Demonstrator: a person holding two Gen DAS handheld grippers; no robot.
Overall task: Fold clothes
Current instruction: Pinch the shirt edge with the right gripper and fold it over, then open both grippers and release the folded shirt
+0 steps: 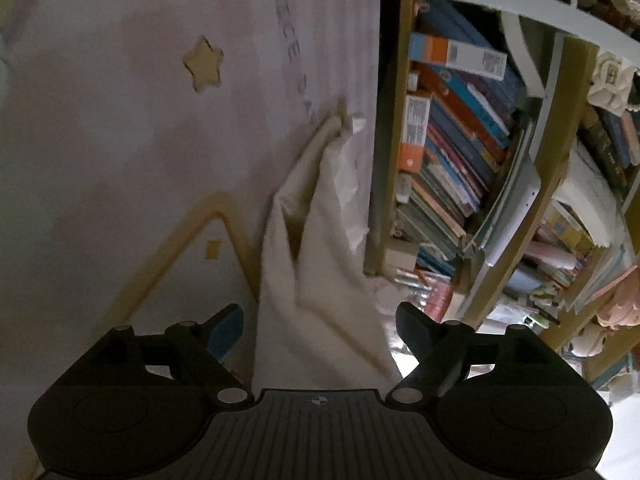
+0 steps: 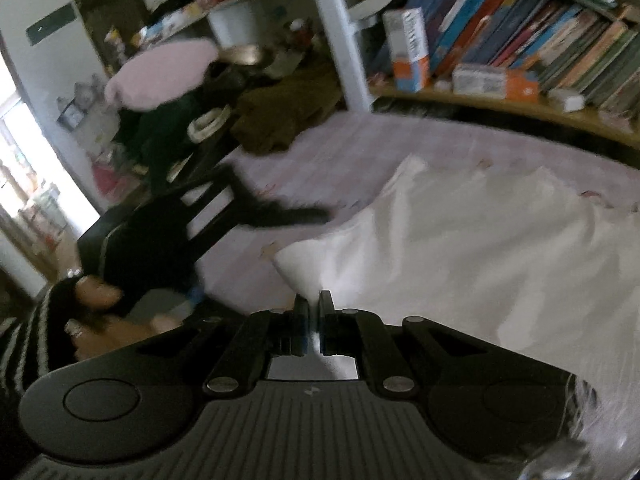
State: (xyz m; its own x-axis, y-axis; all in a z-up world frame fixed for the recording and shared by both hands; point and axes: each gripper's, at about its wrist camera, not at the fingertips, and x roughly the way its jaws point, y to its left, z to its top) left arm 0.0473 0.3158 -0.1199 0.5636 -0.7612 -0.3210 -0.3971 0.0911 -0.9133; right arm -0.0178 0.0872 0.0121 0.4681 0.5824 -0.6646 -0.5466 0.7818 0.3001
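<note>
On the pink bed cover (image 2: 340, 160), beside the bookshelf (image 2: 520, 60): one cream-white garment (image 2: 460, 248), partly spread, rumpled. Right hand-held gripper (image 2: 314, 300) — jaws pressed together, pinching a corner of the cloth, likely to lift that edge for a fold. Left hand-held gripper (image 1: 320, 320) — jaws spread wide, the cloth (image 1: 320, 280) lying between them unpinched, apparently lined up to take a second hold.

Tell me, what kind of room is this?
Probably a bedroom or playroom at home: a bookshelf crammed with books, a pink star-patterned sheet under the white cloth, and a black chair.
</note>
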